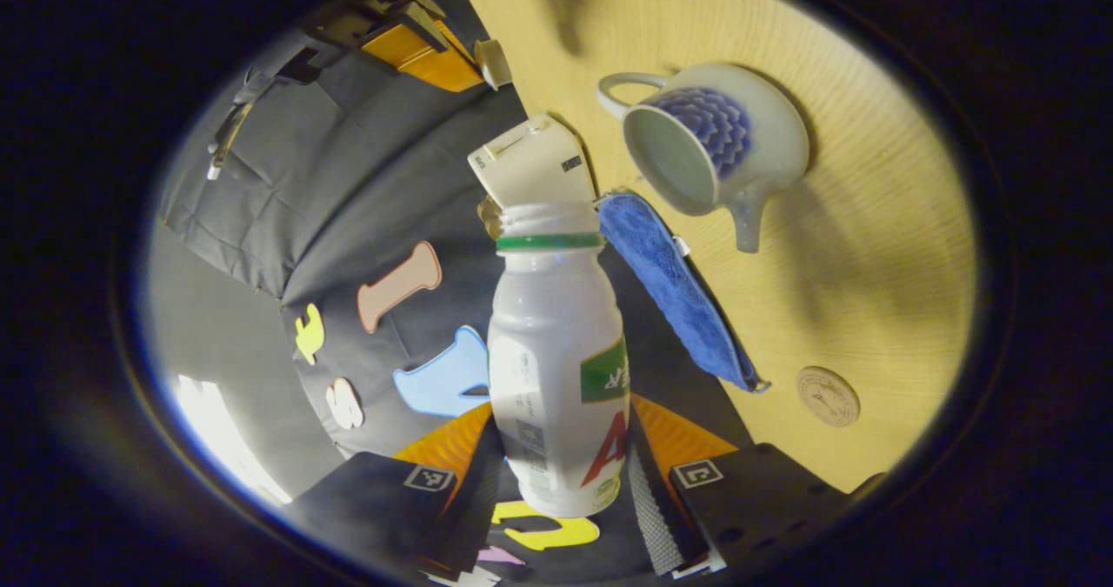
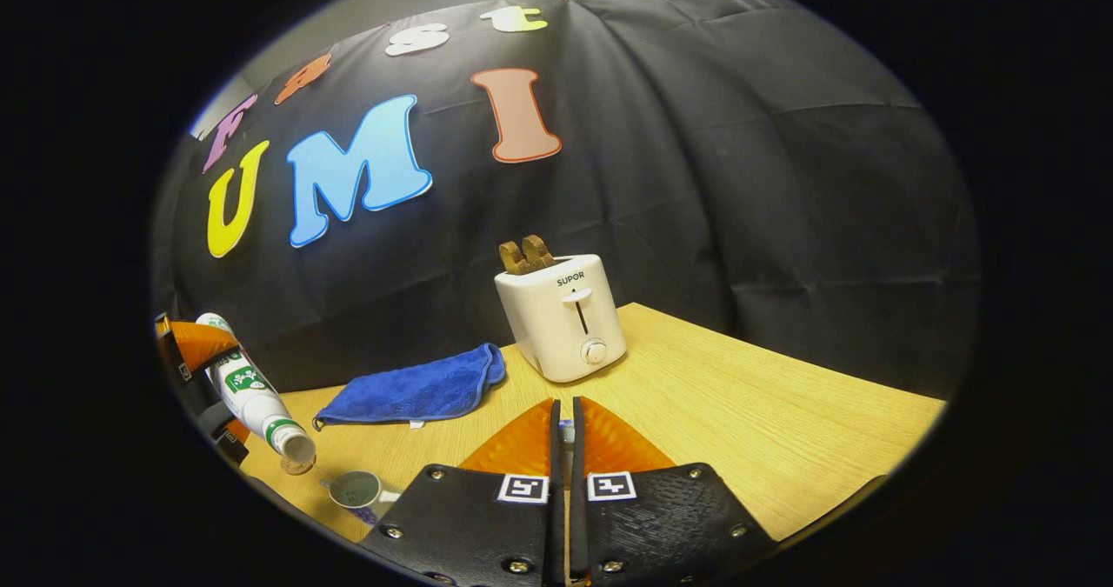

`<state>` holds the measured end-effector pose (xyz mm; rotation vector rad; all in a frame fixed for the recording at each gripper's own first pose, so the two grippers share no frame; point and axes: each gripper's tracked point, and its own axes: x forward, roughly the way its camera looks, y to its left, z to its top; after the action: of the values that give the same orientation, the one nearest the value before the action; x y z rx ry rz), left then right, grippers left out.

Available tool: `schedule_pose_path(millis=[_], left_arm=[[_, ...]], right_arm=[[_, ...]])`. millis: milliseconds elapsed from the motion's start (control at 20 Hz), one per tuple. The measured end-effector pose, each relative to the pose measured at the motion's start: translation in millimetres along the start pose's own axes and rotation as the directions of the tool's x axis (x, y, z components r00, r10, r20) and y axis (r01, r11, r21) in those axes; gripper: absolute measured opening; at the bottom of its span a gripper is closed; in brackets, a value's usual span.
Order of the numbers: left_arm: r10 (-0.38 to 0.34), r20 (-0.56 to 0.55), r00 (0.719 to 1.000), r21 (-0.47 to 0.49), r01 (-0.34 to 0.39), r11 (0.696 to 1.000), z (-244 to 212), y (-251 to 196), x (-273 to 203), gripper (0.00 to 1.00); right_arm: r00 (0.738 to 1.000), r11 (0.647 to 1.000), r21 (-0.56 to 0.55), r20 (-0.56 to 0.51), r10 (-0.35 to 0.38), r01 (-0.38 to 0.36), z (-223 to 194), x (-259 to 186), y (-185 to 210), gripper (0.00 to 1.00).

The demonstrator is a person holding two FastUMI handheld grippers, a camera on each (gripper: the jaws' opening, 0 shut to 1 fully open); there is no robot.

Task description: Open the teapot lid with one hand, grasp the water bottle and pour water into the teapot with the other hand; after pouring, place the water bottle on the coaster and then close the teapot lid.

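Now left claw (image 1: 561,483) pinches the tilted water bottle (image 1: 556,343) above the teapot (image 1: 774,143)

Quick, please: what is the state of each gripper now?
Left gripper: closed on the water bottle, tilted towards the teapot.
Right gripper: closed; something small sits between its fingers, cannot tell what.

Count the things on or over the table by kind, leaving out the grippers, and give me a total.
Teapot: 1
Bottle: 1
Cloth: 1
Toaster: 1
Coaster: 1
Total: 5
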<state>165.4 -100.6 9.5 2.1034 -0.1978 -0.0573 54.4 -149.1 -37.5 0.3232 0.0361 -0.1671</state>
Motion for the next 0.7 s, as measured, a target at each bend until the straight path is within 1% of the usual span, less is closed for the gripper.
schedule_pose_path(millis=[150,300,350,450,550,650,700], left_arm=[[-0.04,0.003,0.999,-0.119,0.04,0.992,-3,-13,2,0.76],[-0.063,0.008,0.998,-0.194,0.063,0.979,-1,-19,2,0.76],[-0.079,0.014,0.997,-0.235,0.08,0.969,-1,-24,3,0.82],[-0.112,0.022,0.993,-0.327,0.113,0.938,-3,-35,5,0.82],[-0.138,0.023,0.99,-0.424,0.135,0.896,-7,-47,4,0.82],[-0.144,0.029,0.989,-0.51,0.139,0.849,-12,-50,-3,0.82],[-0.141,0.03,0.99,-0.541,0.135,0.83,-13,-51,-4,0.82]], right_arm=[[1.0,1.0,-0.006,-0.001,0.003,-0.003,-1,0,1,0.02],[1.0,1.0,-0.01,-0.005,0.01,-0.01,-2,0,4,0.02],[1.0,1.0,-0.012,-0.005,0.014,-0.014,-2,0,5,0.02],[1.0,1.0,-0.019,-0.003,0.025,-0.025,-3,0,8,0.02],[0.999,0.999,-0.027,-0.005,0.039,-0.039,-4,0,12,0.02],[0.999,0.998,-0.035,-0.011,0.051,-0.051,-6,0,16,0.02],[0.998,0.998,-0.04,-0.012,0.056,-0.056,-7,1,18,0.02]])
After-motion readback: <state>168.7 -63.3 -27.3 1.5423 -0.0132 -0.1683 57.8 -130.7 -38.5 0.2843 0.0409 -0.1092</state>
